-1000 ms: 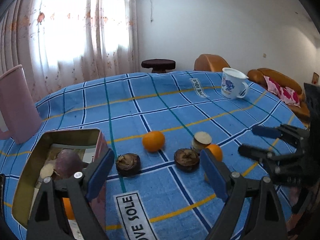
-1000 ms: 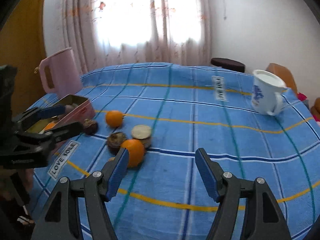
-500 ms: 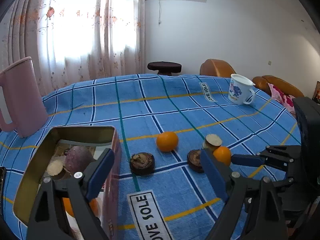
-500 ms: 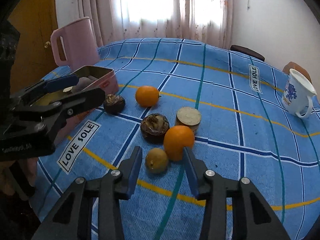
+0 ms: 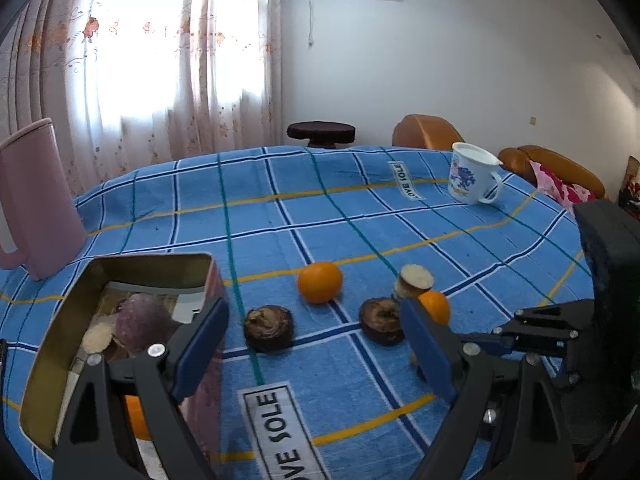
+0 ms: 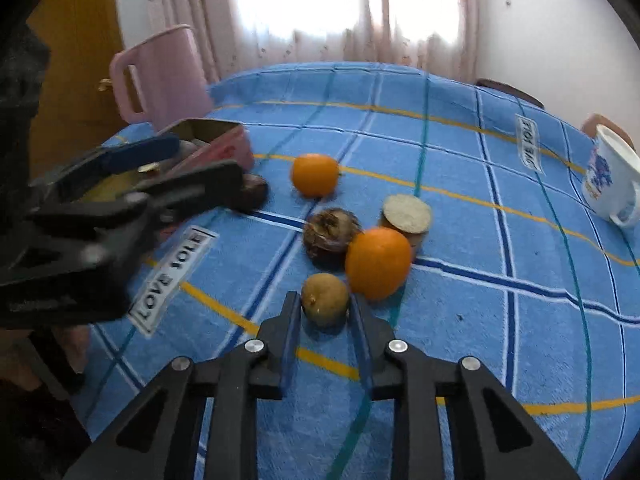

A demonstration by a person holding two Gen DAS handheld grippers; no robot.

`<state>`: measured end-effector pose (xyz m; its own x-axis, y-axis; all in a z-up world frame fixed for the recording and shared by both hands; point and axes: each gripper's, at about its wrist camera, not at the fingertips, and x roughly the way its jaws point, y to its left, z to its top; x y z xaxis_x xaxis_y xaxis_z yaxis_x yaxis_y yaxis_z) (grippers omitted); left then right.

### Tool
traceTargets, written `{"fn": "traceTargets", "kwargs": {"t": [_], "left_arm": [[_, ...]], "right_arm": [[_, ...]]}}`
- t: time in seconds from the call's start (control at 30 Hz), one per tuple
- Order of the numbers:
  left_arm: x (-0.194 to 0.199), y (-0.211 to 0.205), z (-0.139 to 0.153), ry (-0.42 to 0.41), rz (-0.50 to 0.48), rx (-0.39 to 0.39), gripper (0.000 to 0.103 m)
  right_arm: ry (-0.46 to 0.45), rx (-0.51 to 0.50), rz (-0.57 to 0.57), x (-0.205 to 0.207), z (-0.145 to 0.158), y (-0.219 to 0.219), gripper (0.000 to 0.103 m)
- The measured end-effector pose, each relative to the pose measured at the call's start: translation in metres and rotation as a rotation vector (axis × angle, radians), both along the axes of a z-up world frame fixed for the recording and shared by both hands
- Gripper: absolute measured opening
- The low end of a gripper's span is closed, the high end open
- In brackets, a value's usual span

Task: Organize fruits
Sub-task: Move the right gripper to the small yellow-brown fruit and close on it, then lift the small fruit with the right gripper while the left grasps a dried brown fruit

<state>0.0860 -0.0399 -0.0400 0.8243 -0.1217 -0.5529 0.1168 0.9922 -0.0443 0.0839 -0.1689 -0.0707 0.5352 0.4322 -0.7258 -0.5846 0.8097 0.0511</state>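
My right gripper (image 6: 325,303) has its pads against both sides of a small brown-yellow fruit (image 6: 325,299) on the cloth. Just beyond lie an orange (image 6: 378,262), a dark mangosteen (image 6: 331,236) and a cut tan piece (image 6: 406,216). A second orange (image 6: 315,175) and another mangosteen (image 6: 252,192) lie farther off. My left gripper (image 5: 312,350) is open and empty beside the metal tin (image 5: 120,264), which holds a purple fruit (image 5: 140,320) and an orange.
A pink pitcher (image 5: 38,200) stands at the table's left edge behind the tin. A white mug (image 5: 472,178) stands at the far right. The table has a blue checked cloth (image 5: 360,220). Chairs and a stool stand beyond it.
My right gripper has come down and forward and closed from wide open onto the small brown-yellow fruit. My left gripper has drawn back slightly and stays open.
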Motion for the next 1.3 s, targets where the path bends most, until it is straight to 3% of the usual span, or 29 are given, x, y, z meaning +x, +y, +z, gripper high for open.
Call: {"fn": "traceTargets", "kwargs": {"t": [0.33,0.67,0.93,1.07,1.13,1.3], "left_arm": [[0.011,-0.027,0.005,-0.004,-0.038,0.042,0.09],[0.023,-0.037,0.0,0.027,-0.048,0.082,0.088],[0.043,-0.051,-0.021,0.152,-0.124,0.087,0.07],[0.043,-0.049,-0.023,0.156,-0.111,0.093,0.067],[0.043,-0.044,-0.026,0.182,-0.109,0.079,0.058],[0.045,-0.046,-0.03,0.206,-0.133,0.084,0.059]], "right_arm": [[-0.199,-0.004,-0.179,0.012,0.031,-0.037,0.026],[-0.194,-0.002,-0.287,0.037,0.022,-0.071,0.026],[-0.191,0.011,-0.27,0.036,0.021,-0.071,0.026],[-0.197,0.007,-0.259,0.034,0.021,-0.07,0.026],[-0.197,0.009,-0.253,0.034,0.021,-0.07,0.026],[-0.201,-0.003,-0.242,0.033,0.021,-0.066,0.026]]}}
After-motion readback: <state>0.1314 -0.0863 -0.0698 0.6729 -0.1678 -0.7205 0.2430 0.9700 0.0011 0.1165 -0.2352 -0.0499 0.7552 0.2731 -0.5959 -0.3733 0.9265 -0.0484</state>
